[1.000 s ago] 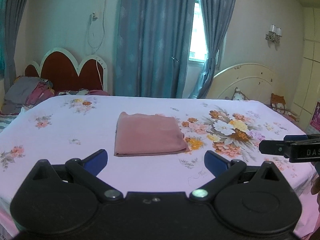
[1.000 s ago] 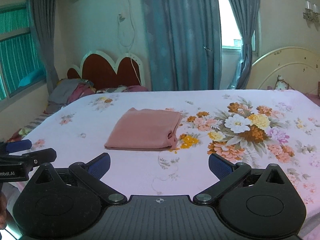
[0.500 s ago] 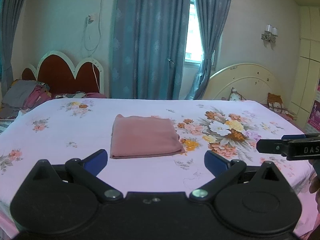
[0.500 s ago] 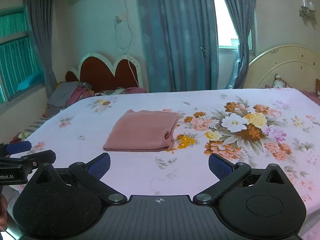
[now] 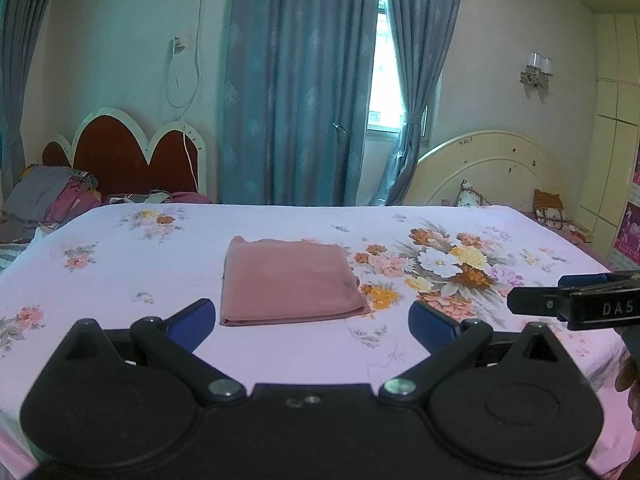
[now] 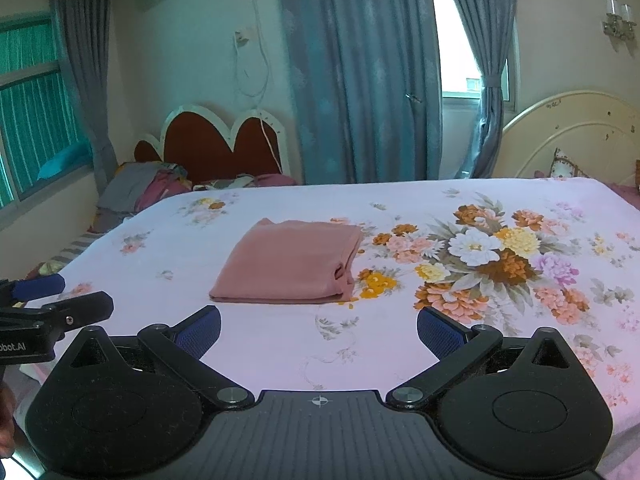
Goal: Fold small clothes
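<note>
I hold my left gripper [image 5: 310, 322] low over the near edge of the bed, its blue-padded fingers [image 5: 191, 317] spread wide with nothing between them. My right gripper [image 6: 319, 330] sits at about the same height beside it, its fingers parted just as wide and also empty. Ahead of both, the pink garment [image 5: 289, 282] lies flat on the floral bedsheet [image 5: 120, 264], folded into a neat rectangle, well apart from either set of fingertips. From the right wrist view I can see stacked layers along the garment's right edge [image 6: 344, 270], while its near edge looks like one smooth fold. A large printed bouquet [image 6: 494, 258] on the sheet sits just to the right of the garment, with a few orange blossoms touching its lower right corner. In the left wrist view my right gripper shows at the far right edge as a dark bar with white lettering; in the right wrist view my left one shows at the far left edge. Behind the bed stand blue curtains [image 5: 296, 80], a red scalloped headboard [image 5: 128, 156], and a heap of what seems to be bedding or clothes [image 5: 48, 200] off to the left, too blurred for me to sort out.
</note>
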{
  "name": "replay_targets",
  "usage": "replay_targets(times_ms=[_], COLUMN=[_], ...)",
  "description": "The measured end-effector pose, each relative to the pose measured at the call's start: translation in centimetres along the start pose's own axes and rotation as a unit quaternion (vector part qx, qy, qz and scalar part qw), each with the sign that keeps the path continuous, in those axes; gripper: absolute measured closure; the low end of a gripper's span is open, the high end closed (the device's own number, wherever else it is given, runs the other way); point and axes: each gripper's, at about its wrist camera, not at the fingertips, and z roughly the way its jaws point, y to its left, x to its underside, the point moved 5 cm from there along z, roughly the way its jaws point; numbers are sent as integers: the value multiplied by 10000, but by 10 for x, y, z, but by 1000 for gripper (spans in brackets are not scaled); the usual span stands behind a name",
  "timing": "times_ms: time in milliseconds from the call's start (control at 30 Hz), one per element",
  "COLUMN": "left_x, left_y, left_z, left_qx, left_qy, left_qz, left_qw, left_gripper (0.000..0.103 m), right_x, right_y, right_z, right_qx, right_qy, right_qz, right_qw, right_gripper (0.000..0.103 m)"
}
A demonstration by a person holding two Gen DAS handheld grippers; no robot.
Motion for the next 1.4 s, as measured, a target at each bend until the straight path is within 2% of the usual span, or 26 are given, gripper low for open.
replay_targets(times_ms=[1400], left_x=[0], left_y=[4], left_z=[13], left_qx=[35], left_qy=[40], left_qz=[20], left_qw=[10000], left_gripper=[0], right_x=[-2], right_y=[-3], right_z=[14], right_qx=[9], right_qy=[34], right_qz=[13], right_qw=[10000], right_gripper=[0])
